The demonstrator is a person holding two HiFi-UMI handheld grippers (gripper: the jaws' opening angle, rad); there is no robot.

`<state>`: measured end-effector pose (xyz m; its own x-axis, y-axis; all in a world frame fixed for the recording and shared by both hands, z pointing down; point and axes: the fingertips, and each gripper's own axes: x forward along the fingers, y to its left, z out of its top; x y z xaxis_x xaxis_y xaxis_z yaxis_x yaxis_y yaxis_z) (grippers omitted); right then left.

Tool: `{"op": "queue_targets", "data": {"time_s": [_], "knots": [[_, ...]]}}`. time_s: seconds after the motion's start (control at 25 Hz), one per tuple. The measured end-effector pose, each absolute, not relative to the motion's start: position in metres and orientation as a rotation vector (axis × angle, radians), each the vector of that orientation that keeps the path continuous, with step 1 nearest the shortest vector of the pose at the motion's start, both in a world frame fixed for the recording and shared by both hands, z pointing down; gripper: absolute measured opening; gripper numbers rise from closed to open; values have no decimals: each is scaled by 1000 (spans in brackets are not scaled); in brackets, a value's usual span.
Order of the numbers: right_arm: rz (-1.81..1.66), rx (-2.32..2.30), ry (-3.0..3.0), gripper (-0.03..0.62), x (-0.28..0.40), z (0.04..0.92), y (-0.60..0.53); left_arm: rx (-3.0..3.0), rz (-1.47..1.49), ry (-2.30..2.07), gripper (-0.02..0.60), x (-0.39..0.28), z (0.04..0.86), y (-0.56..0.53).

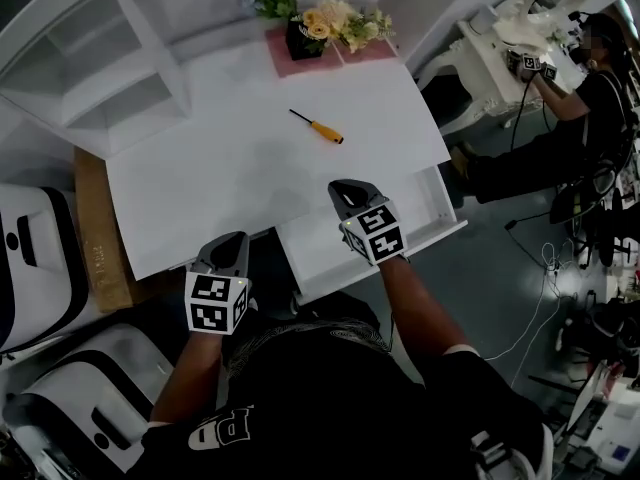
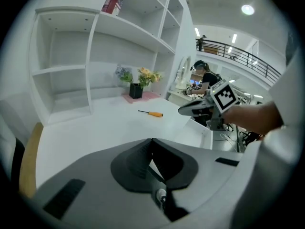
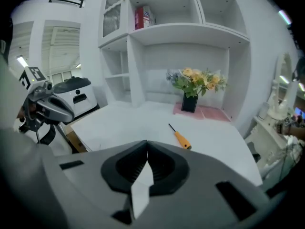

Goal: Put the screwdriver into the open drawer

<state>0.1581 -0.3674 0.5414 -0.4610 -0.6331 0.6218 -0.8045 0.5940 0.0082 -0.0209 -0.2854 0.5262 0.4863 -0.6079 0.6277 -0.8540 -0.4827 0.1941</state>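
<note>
The left gripper hangs at the near edge of the white desk, its jaws closed tip to tip in the left gripper view with nothing between them. The right gripper is likewise closed and empty, and hovers over the open drawer, which stands pulled out from under the desk's front edge on the person's right. Each gripper carries a cube of black-and-white square markers.

The screwdriver, orange handle and dark shaft, lies flat on the desk top, well apart from both grippers and outside the drawer. Only bare desk surface lies between it and the jaws. Behind it, against the back of the desk, a black vase of flowers stands on a pink mat. A white shelf unit rises at the left and back; red books stand on an upper shelf, their print too small to read. A brown board leans beside the desk on the left, next to white machines.

Large white letters on the wearer's black shirt look like "PD". Off to the right another person works at a white dressing table
</note>
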Motion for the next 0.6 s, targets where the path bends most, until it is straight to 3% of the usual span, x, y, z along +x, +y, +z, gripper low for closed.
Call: {"op": "queue_targets", "data": {"time_s": [0.6], "knots": [[94, 956, -2087, 63, 176, 600, -495, 2065, 674, -1333, 11, -23, 542, -292]]}}
